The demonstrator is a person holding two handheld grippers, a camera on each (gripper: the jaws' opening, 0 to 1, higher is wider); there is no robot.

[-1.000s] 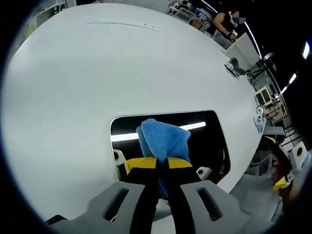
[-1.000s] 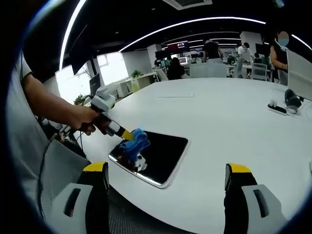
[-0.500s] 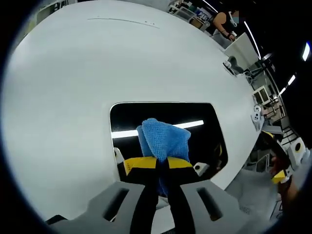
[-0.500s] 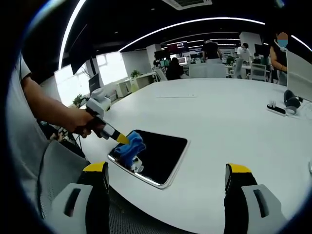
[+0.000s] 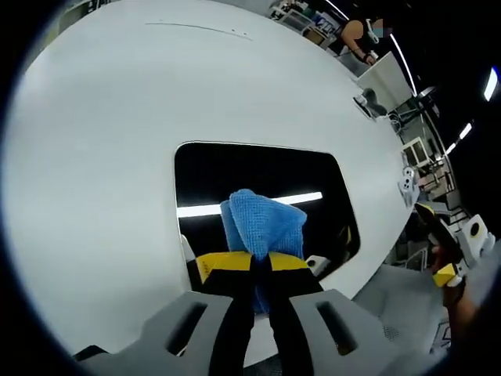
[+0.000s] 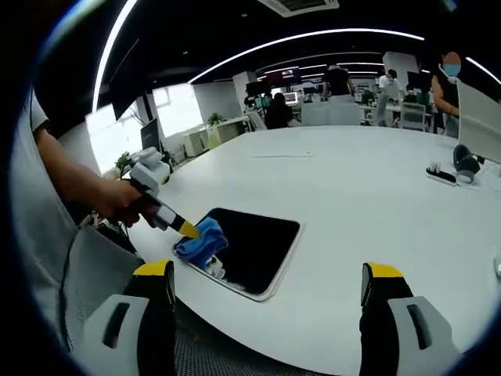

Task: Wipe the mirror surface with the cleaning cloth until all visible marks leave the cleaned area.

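The left gripper point(image 5: 262, 270), jaws pinching the blue cloth point(image 5: 262, 223), has drawn it back toward the mirror's point(image 6: 262, 243) near edge on the white table point(image 6: 376, 204); wiping continues. The right gripper point(image 6: 266, 301) hovers spread, idle.

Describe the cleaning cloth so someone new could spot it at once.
On the big round white table, near its edge, lies a dark rectangular mirror. The crumpled blue cleaning cloth rests on the mirror's corner, clamped in the left gripper; it is the only blue thing there.
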